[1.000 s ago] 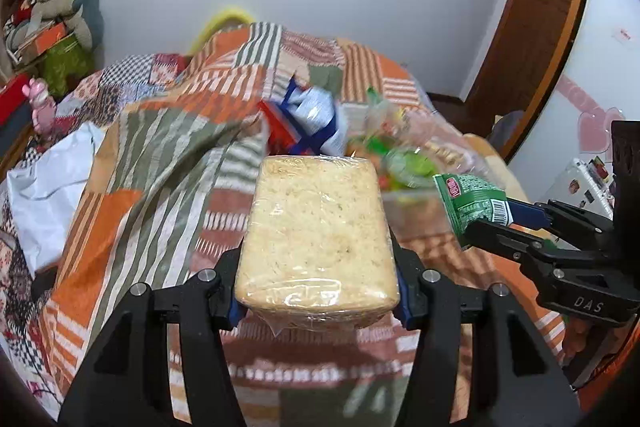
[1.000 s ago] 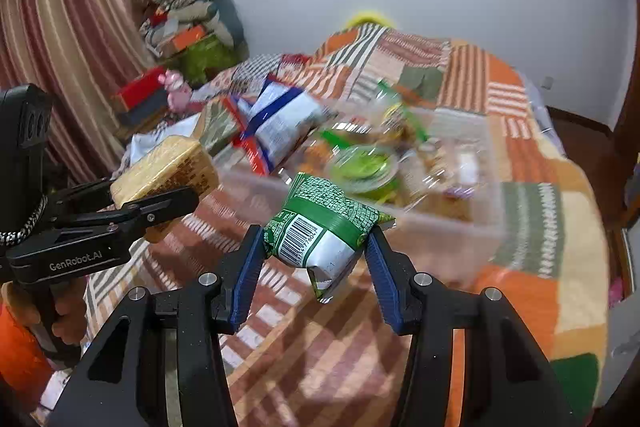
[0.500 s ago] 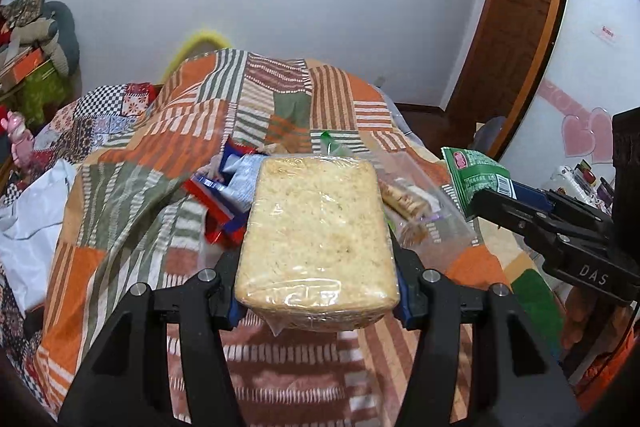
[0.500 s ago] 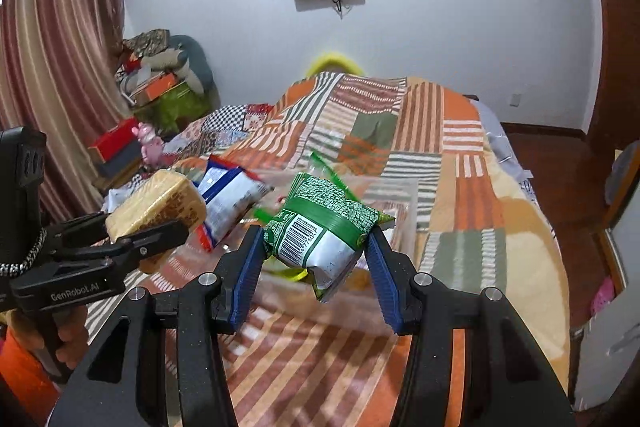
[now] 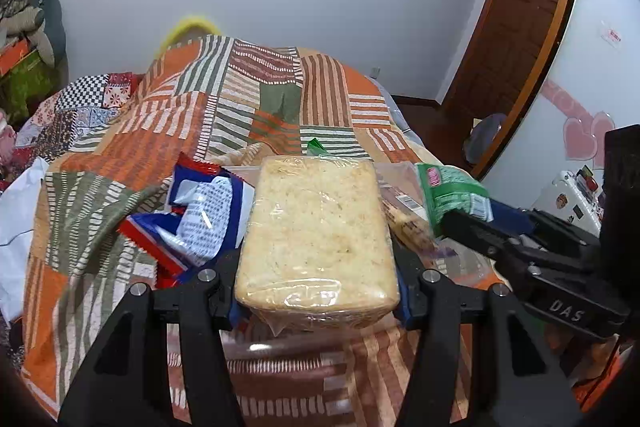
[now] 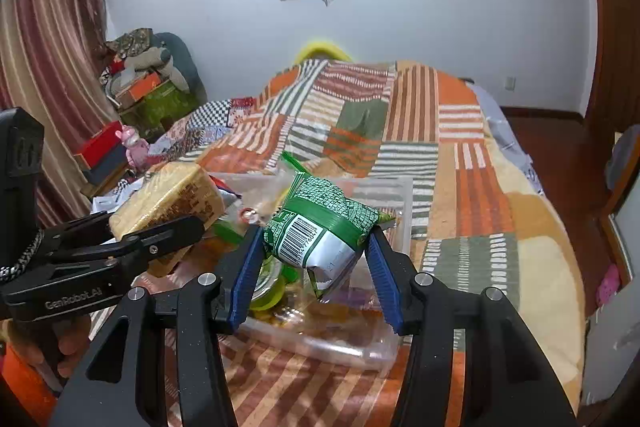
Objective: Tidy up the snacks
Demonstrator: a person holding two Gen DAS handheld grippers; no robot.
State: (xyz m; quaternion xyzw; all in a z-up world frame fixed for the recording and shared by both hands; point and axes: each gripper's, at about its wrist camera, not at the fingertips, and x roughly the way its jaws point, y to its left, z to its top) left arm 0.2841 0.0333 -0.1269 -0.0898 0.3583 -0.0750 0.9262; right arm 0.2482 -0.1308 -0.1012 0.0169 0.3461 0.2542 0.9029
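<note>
Left gripper (image 5: 318, 291) clamped on pale yellow plastic-wrapped noodle block (image 5: 316, 231); right gripper (image 6: 316, 263) clamped on green crumpled snack packet (image 6: 320, 227), above clear plastic container (image 6: 404, 195) on bed.

Bed (image 6: 460, 187): fills centre frame, covered by patchwork quilt in orange, green and white stripes. Lying on it: clear plastic container (image 6: 404, 203), centre, holding mixed snacks; blue, white and red snack packets (image 5: 200, 215), centre left, just beside the container.
</note>
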